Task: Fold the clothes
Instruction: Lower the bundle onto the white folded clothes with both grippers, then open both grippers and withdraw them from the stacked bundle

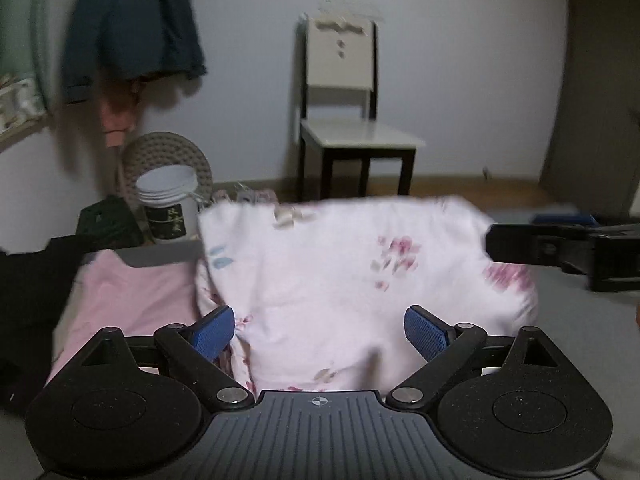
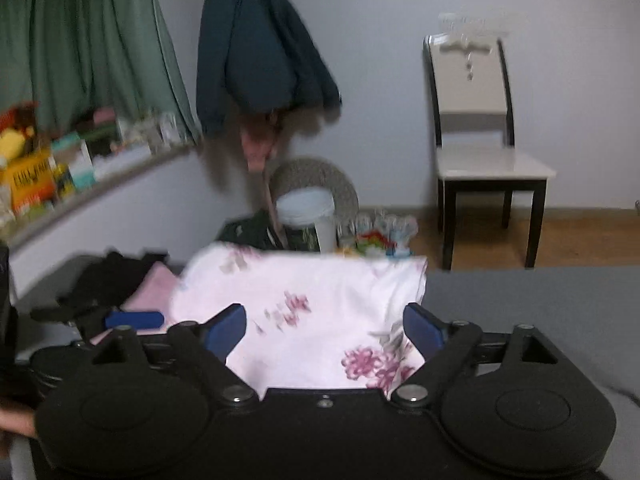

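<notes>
A white garment with pink flowers (image 1: 344,276) lies bunched in a folded heap on the grey bed; the right wrist view shows the same floral garment (image 2: 316,312). My left gripper (image 1: 319,334) is open, its blue pads spread wide over the garment's near part. My right gripper (image 2: 325,330) is open too, low over the garment's near edge. In the left wrist view the right gripper (image 1: 560,246) reaches in from the right edge. The left gripper's blue pad (image 2: 134,320) shows at the left of the right wrist view. A plain pink garment (image 1: 132,304) lies left of the floral one.
Black clothing (image 1: 28,304) lies at the far left on the grey bed (image 2: 540,304). Beyond the bed stand a white chair (image 1: 352,128), a white bucket (image 1: 168,204) and a woven basket. A dark jacket (image 2: 256,48) hangs on the wall, green curtains and a cluttered shelf (image 2: 48,176) at left.
</notes>
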`<state>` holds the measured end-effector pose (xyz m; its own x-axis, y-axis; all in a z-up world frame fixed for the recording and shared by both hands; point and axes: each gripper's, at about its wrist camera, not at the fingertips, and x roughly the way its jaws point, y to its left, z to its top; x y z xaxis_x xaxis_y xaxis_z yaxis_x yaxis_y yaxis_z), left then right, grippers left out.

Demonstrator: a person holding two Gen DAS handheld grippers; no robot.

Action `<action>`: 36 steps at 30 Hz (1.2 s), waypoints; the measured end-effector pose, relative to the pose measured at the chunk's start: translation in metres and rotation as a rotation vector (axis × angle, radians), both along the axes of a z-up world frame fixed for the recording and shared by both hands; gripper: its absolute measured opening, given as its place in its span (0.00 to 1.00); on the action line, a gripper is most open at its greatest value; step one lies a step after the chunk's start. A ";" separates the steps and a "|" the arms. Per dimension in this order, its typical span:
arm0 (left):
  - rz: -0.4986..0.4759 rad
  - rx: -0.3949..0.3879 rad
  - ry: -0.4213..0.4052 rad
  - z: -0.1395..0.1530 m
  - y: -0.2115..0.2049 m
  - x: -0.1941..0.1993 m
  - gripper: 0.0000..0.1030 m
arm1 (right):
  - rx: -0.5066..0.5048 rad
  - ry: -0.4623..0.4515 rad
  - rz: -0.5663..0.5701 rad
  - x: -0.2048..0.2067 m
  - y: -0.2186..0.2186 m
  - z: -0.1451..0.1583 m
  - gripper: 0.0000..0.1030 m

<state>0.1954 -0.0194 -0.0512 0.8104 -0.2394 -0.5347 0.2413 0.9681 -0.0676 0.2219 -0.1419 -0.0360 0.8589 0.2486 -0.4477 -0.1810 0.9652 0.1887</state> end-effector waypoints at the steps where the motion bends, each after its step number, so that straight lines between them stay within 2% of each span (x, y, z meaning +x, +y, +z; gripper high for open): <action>1: 0.013 -0.020 -0.007 0.006 0.002 -0.009 0.90 | -0.012 -0.016 0.002 -0.009 0.001 0.006 0.85; 3: 0.044 -0.040 -0.017 0.018 0.005 -0.031 0.90 | -0.050 -0.064 -0.005 -0.034 0.004 0.019 0.89; 5: 0.065 -0.055 -0.017 0.028 0.009 -0.051 0.91 | -0.098 -0.125 -0.021 -0.063 0.009 0.031 0.99; 11: 0.146 -0.147 -0.015 0.047 0.026 -0.116 0.94 | -0.082 -0.204 -0.027 -0.142 0.018 0.057 1.00; 13: 0.175 -0.151 -0.025 0.047 0.029 -0.137 0.95 | -0.067 -0.225 -0.035 -0.167 0.020 0.058 1.00; 16: 0.185 -0.119 -0.050 0.043 0.031 -0.171 0.95 | -0.059 -0.237 -0.064 -0.201 0.021 0.052 1.00; 21: 0.173 -0.058 -0.091 0.031 0.036 -0.234 0.95 | -0.033 -0.194 -0.124 -0.250 0.019 0.029 1.00; 25: 0.174 -0.089 -0.083 0.023 0.038 -0.268 1.00 | -0.047 -0.140 -0.137 -0.274 0.019 0.003 1.00; 27: 0.162 -0.088 -0.081 0.020 0.035 -0.277 1.00 | -0.069 -0.123 -0.140 -0.280 0.016 -0.007 1.00; 31: 0.145 -0.038 -0.094 0.013 0.024 -0.283 1.00 | -0.077 -0.119 -0.151 -0.285 0.014 -0.017 1.00; 36: 0.161 -0.027 -0.073 -0.003 0.015 -0.274 1.00 | -0.075 -0.145 -0.164 -0.282 0.018 -0.027 1.00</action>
<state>-0.0783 -0.0048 -0.0541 0.8759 -0.1171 -0.4682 0.0888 0.9927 -0.0822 -0.0597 -0.1240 -0.0628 0.9417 0.0710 -0.3288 -0.0403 0.9942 0.0993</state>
